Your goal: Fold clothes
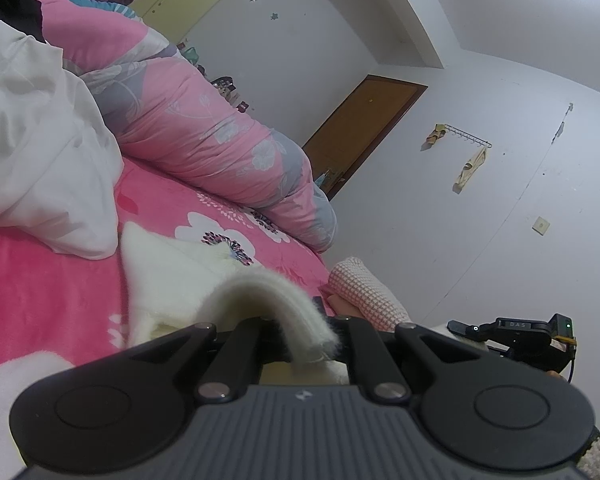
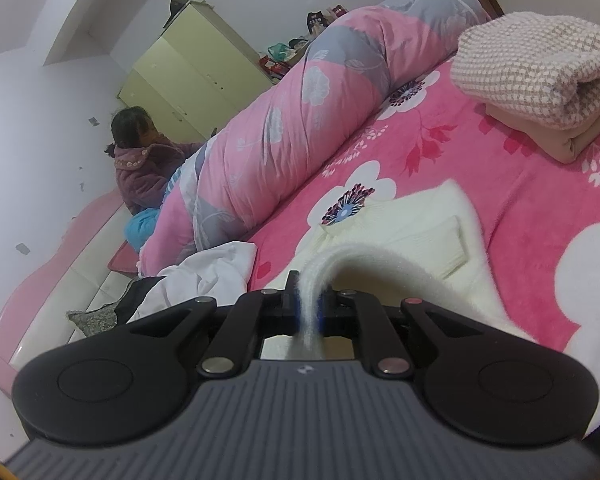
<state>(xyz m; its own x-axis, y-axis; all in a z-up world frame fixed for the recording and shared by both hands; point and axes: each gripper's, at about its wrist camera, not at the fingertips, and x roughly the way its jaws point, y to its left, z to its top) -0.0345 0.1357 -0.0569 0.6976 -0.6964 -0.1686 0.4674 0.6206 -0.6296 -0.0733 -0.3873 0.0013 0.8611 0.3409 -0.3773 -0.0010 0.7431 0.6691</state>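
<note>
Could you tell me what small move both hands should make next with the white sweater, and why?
Probably carry the pinched hem forward over the sweater. Both the left gripper and right gripper are shut on its edge, lifted in an arch, while the rest lies flat on the pink bedspread.

Both your wrist cameras sit low and close over the bed (image 1: 40, 280), looking along their fingers; both catch the rolled quilt (image 1: 204, 136) upper-centre.

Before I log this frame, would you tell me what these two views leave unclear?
- Left wrist view: the cream knitted sweater's near hem is hidden behind the left gripper.
- Right wrist view: the right gripper body hides the same hem.
- Left wrist view: the white cloth heap is cut off at the left edge.
</note>
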